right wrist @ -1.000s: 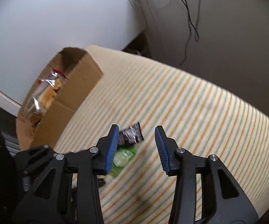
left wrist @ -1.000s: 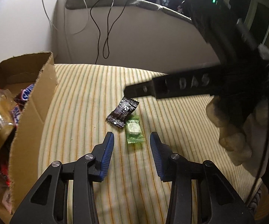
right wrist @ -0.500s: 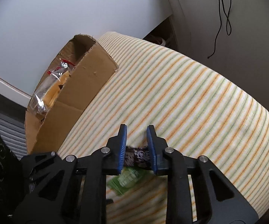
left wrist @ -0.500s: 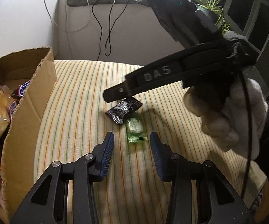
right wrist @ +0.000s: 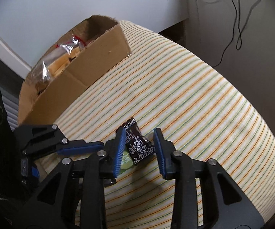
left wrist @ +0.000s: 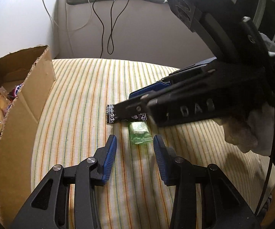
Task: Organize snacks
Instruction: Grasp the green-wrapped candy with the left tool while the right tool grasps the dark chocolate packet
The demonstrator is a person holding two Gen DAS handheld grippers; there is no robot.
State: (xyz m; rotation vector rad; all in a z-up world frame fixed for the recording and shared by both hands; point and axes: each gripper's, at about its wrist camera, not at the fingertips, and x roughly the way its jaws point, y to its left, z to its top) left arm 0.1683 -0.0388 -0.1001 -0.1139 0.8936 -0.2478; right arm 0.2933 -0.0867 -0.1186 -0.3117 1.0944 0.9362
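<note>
Striped cloth in cream, orange and green covers the work surface, with a pale wall and dangling black cables behind it. On that cloth, near its middle, lie two small sweets touching each other: a dark brown wrapper with white print and a clear green wrapper. An open cardboard box stands at the cloth's edge, well apart from the brown wrapper, with cellophane snack packs inside it.

The right gripper straddles the brown wrapper — its jaws have just been opening, and the wrapper lies on the cloth between the blue pads; the left pad is at its edge, the right one clear of it, so nothing is clenched. A gloved hand holds this gripper.

The left gripper hovers just on the near side of the green wrapper — jaws parted, grasping nothing, one pad close beside the wrapper's corner.
</note>
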